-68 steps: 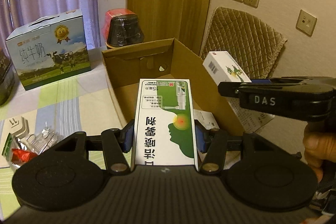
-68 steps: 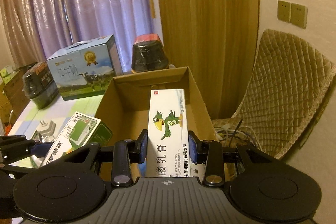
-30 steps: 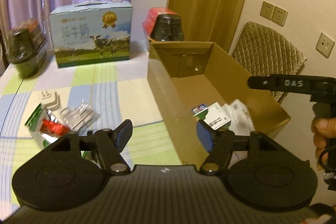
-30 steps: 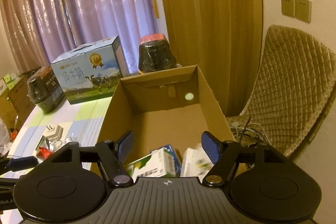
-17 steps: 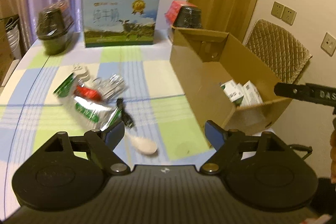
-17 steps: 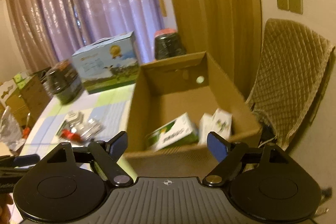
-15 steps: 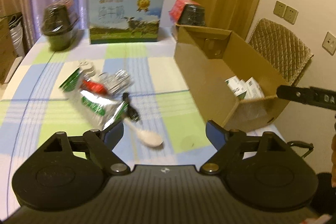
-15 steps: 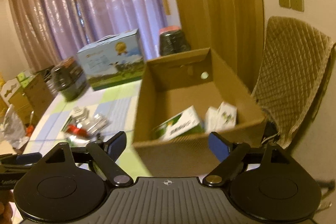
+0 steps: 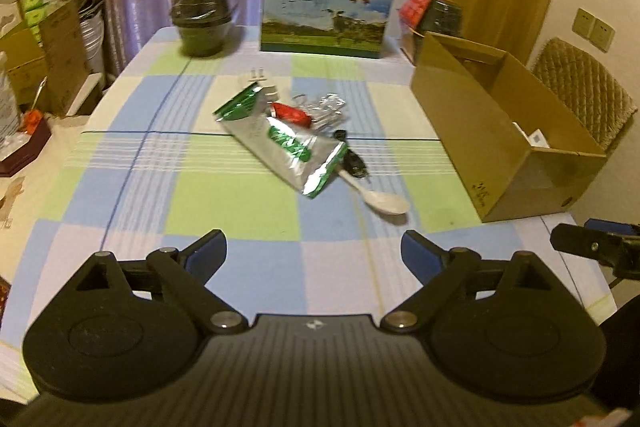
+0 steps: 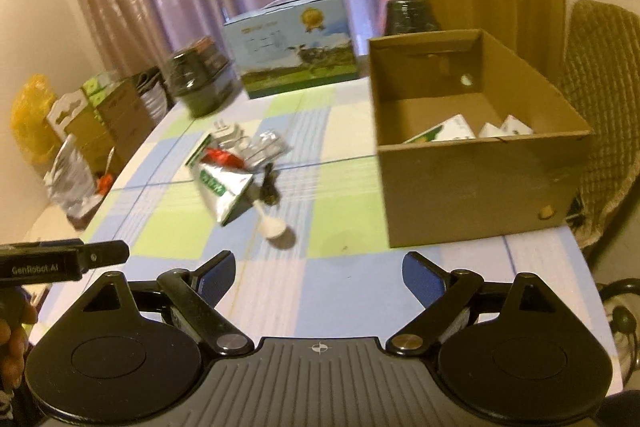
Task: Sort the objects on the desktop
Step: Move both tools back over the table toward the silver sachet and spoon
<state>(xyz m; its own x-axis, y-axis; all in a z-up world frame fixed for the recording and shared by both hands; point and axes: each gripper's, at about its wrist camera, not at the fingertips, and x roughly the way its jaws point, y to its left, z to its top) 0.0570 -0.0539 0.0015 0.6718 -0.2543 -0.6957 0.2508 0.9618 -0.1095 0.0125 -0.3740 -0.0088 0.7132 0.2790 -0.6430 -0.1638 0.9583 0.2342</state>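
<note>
A pile of small items lies mid-table: a silver and green foil pouch (image 9: 294, 147) (image 10: 222, 187), a red packet (image 9: 290, 113), a white plastic spoon (image 9: 378, 197) (image 10: 272, 225), a black cable piece (image 9: 354, 163) and a white plug (image 9: 260, 83). The open cardboard box (image 9: 500, 131) (image 10: 476, 179) stands at the table's right side and holds white medicine boxes (image 10: 448, 129). My left gripper (image 9: 314, 253) is open and empty above the near table edge. My right gripper (image 10: 318, 273) is open and empty too, in front of the box.
A blue milk carton box (image 9: 326, 15) and two dark wrapped tubs (image 9: 202, 17) (image 9: 440, 13) line the table's far edge. A quilted chair (image 10: 600, 107) stands right of the box. Stacked cartons and bags (image 10: 80, 131) sit left of the checked tablecloth (image 9: 224, 211).
Both grippers let their medicine boxes drop into the cardboard box, opened, and drew back toward the near edge. The pile of small items has come into view.
</note>
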